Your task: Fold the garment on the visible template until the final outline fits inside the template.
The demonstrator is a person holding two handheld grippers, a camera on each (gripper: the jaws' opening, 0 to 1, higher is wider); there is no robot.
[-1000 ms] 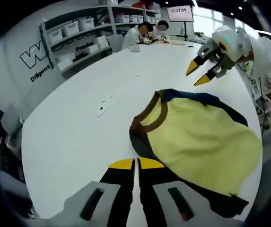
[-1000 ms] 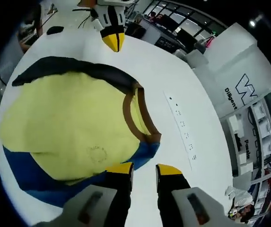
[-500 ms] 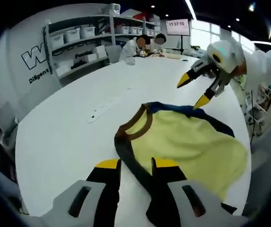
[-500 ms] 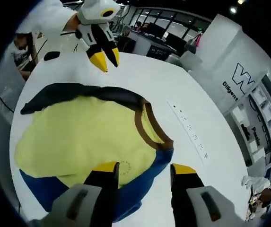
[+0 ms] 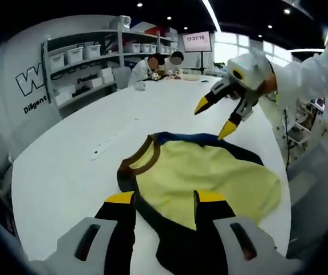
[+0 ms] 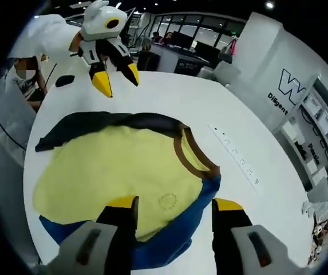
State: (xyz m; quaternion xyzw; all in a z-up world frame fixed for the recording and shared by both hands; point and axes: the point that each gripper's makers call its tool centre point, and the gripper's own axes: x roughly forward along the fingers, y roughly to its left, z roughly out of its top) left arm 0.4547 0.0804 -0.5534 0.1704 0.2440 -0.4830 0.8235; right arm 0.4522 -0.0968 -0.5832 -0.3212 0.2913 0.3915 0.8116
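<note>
your garment (image 5: 209,175) is lying on the white table (image 5: 66,166), a yellow shirt with a brown collar (image 5: 138,160) and navy/blue sleeves, kinda rumpled and not flat. in the right gripper view the same garment (image 6: 115,169) sits with the collar (image 6: 192,154) pointing toward a strip with small marks (image 6: 238,157) on the table (image 6: 209,109), and a blue sleeve (image 6: 175,238) runs along the near edge.

your left gripper (image 5: 165,197) has its jaws spread wide with nothing in them, hanging right over the dark near edge of the shirt. can't tell if the tips are touching the fabric. your right gripper (image 6: 174,201) is the same deal, wide open and empty, straddling the yellow body and blue sleeve.

each gripper also pops up in the other's view at the far side of the shirt, jaws apart, above the cloth.

shelves (image 5: 89,57) with bins and a wall screen (image 5: 197,41) are in the background, with people at the far end of the table.
</note>
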